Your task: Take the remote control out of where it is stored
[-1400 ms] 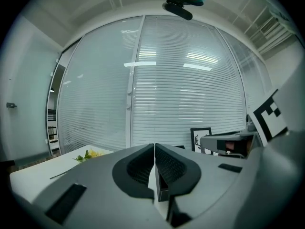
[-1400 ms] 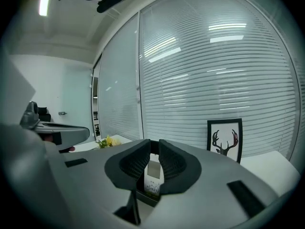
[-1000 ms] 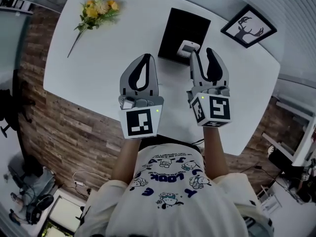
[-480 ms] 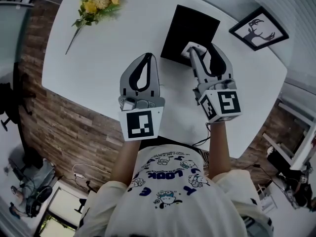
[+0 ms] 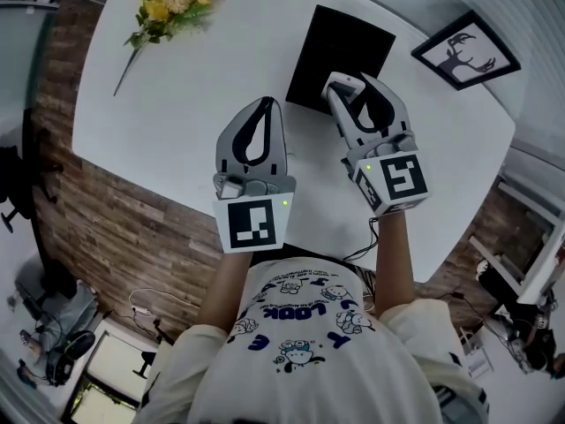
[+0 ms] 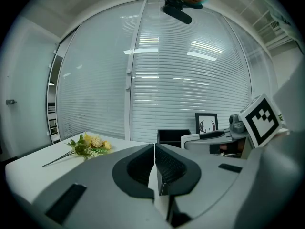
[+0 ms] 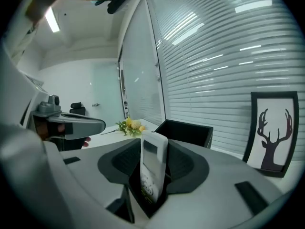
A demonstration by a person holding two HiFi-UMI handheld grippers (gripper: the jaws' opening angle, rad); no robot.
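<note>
The white remote control (image 5: 339, 86) (image 7: 151, 166) stands upright between the jaws of my right gripper (image 5: 356, 91) (image 7: 153, 148), which are closing on it; the pads press its sides. It is held at the near edge of the black open box (image 5: 342, 53) (image 7: 185, 131) on the white table (image 5: 194, 104). My left gripper (image 5: 261, 106) (image 6: 155, 149) hovers to the left of the right one, shut with nothing in it, over the table's near part.
A bunch of yellow flowers (image 5: 168, 9) (image 6: 88, 146) lies at the table's far left. A framed deer picture (image 5: 465, 51) (image 7: 272, 132) stands at the far right. The table's near edge runs just below both grippers, with a brick-pattern floor beyond.
My right gripper has moved forward to the remote at the box's near edge and taken it between its jaws. The left gripper has stayed where it was.
</note>
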